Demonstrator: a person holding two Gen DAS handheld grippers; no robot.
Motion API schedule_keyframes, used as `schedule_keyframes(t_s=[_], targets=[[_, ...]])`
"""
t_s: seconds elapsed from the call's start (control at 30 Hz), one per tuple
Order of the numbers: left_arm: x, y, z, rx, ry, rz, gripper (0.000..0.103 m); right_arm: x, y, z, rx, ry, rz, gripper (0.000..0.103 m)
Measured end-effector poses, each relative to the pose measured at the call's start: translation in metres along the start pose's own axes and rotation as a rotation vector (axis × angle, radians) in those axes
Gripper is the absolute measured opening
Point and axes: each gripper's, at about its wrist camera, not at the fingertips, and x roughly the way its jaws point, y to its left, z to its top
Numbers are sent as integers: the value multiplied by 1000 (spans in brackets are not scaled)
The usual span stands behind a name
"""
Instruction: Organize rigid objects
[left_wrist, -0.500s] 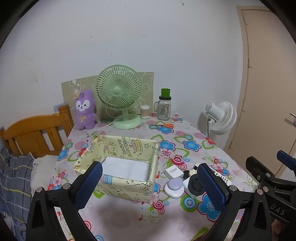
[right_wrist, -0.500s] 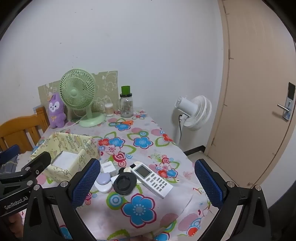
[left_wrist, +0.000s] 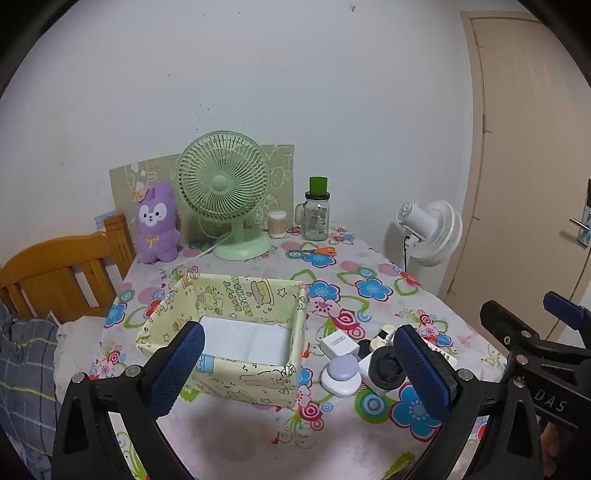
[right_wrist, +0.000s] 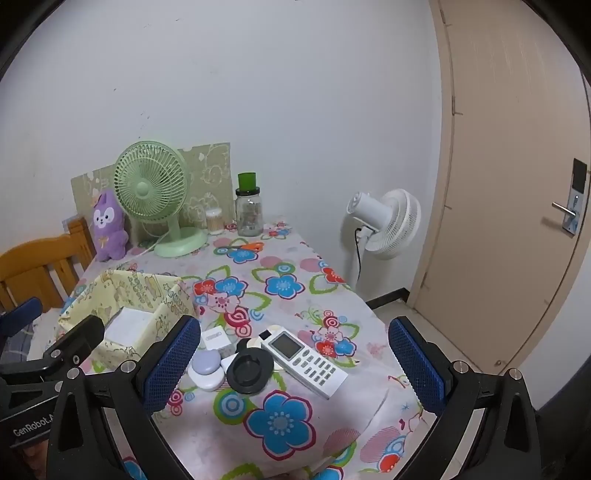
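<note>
Both wrist cams look forward, slightly down, between own fingers; shared: box (left_wrist: 236, 332), remote (right_wrist: 304, 360), green fan (left_wrist: 223, 188).

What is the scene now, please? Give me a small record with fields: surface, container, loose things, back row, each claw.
surface: table under a flowered cloth
container: yellow patterned box, open top, only a white lining seen inside
loose things: white remote, black round dish, lilac case on a white holder, white adapter, clustered right of the box
back row: green fan, purple plush, glass jar, orange scissors
left claw: open, holding nothing
right claw: open, holding nothing
</note>
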Motion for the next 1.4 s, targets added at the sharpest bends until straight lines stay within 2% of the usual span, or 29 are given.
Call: schedule_keyframes(t_s=[0.77,1.4], targets=[[9,-2,1,7,31,-2,103,8,-3,1,11,13,-1,103],[9,-3,-2,15,25,-4,103,12,-4,1,9,19,3,103]])
